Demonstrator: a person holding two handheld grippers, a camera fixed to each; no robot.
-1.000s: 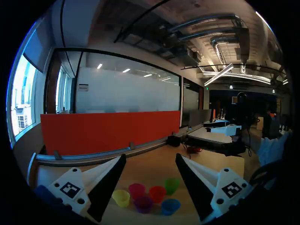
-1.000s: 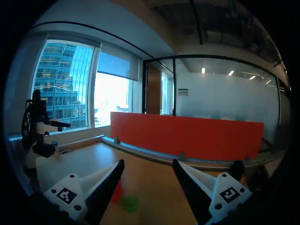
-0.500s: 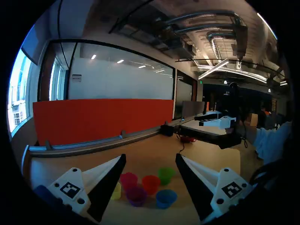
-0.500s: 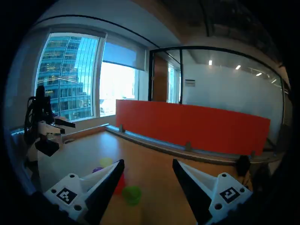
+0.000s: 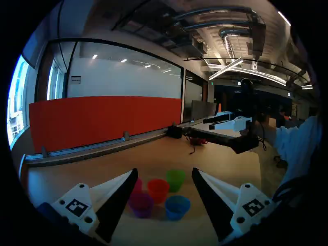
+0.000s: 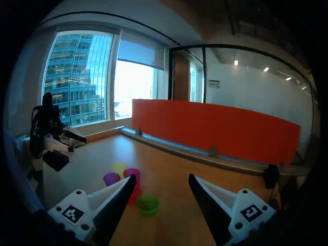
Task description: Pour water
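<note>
Hovering above a wooden table, left gripper: two white fingers spread wide apart, pinching nothing, a square black-and-white marker on each finger base.

Standing upright on the table just ahead of and below those fingertips, a tight cluster of small plastic cups:
- green cup, farthest ahead, toward the right finger
- red cup, just beside the green one, near the middle of the gap
- purple cup and blue cup, nearest the camera, side by side
- pink cup, partly hidden behind the left finger

Hovering over the same table, right gripper: fingers likewise spread wide, gripping nothing.

Seen from the right gripper view, same cluster ahead and toward its left finger:
- green cup closest, inside the gap
- red cup half covered by the left fingertip
- pink cup just beyond the red one
- purple cup and yellow cup farther off to the left

Noted further off:
- right gripper, seen from the left gripper view ahead to the right, well apart from the cups, beside a pale sleeve
- left gripper, seen from the right gripper view far to the left
- orange partition along the table's far edge
- tall windows
</note>
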